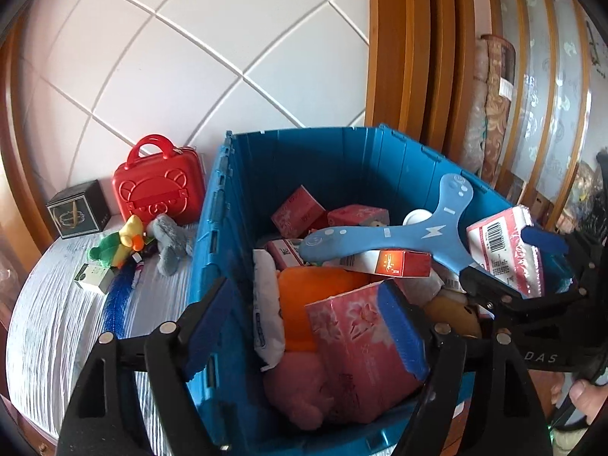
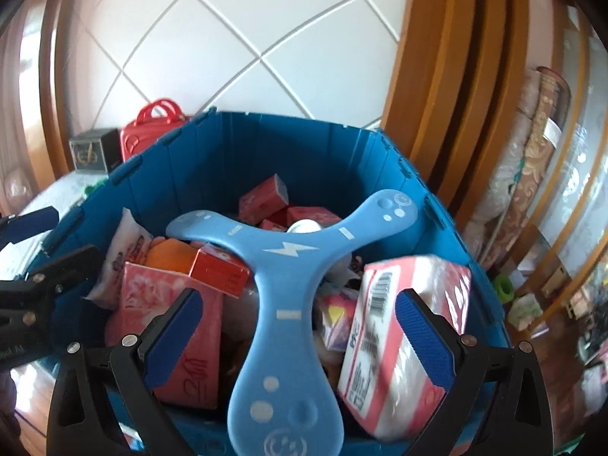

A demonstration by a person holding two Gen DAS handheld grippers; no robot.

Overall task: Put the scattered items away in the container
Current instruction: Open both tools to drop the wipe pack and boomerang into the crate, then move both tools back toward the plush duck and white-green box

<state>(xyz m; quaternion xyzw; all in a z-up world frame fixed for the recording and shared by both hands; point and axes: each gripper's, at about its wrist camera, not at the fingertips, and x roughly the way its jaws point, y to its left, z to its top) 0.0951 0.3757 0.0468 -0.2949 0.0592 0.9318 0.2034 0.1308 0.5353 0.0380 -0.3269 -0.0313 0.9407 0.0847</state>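
Observation:
The blue crate is heaped with pink tissue packs, small red boxes and soft toys. A light blue three-armed boomerang lies on top of the pile. My left gripper is open, straddling the crate's near left wall. A pink flowered tissue pack leans against its right pad. My right gripper is open wide above the boomerang's near arm. A pink-and-white pack with a barcode sits blurred by its right finger. Scattered left of the crate are a green-yellow plush, a grey plush and a small green box.
A red bear-face case and a black box stand at the back of the white ribbed tabletop, with a blue feathery strip beside the crate. A tiled wall lies behind, a wooden door frame and rolled rugs to the right.

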